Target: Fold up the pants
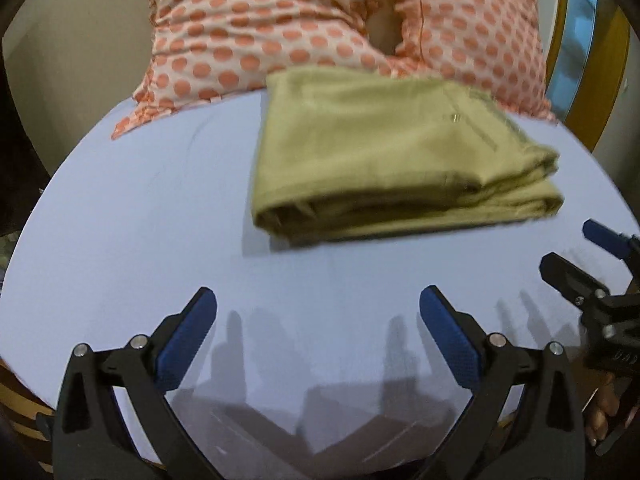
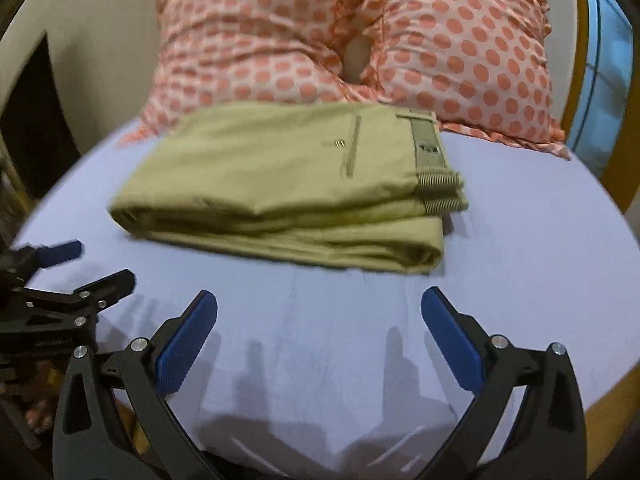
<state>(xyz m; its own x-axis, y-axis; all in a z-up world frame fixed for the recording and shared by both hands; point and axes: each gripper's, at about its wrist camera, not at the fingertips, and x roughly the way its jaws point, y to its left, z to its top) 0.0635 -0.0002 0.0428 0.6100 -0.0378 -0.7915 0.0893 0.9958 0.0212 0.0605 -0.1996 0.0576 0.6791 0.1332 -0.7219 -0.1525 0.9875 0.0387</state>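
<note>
Khaki pants (image 1: 384, 160) lie folded in a flat stack on the pale blue bed sheet (image 1: 160, 208), waistband to the right; they also show in the right wrist view (image 2: 288, 192). My left gripper (image 1: 318, 304) is open and empty, above the sheet in front of the pants. My right gripper (image 2: 319, 304) is open and empty, also in front of the pants. The right gripper shows at the right edge of the left wrist view (image 1: 576, 252). The left gripper shows at the left edge of the right wrist view (image 2: 100, 264).
Two pink pillows with orange dots (image 2: 360, 36) lie behind the pants against the wall. A wooden bed frame (image 1: 608, 80) and a blue panel (image 2: 604, 60) are at the right. The sheet's front edge (image 2: 280, 456) is close below the grippers.
</note>
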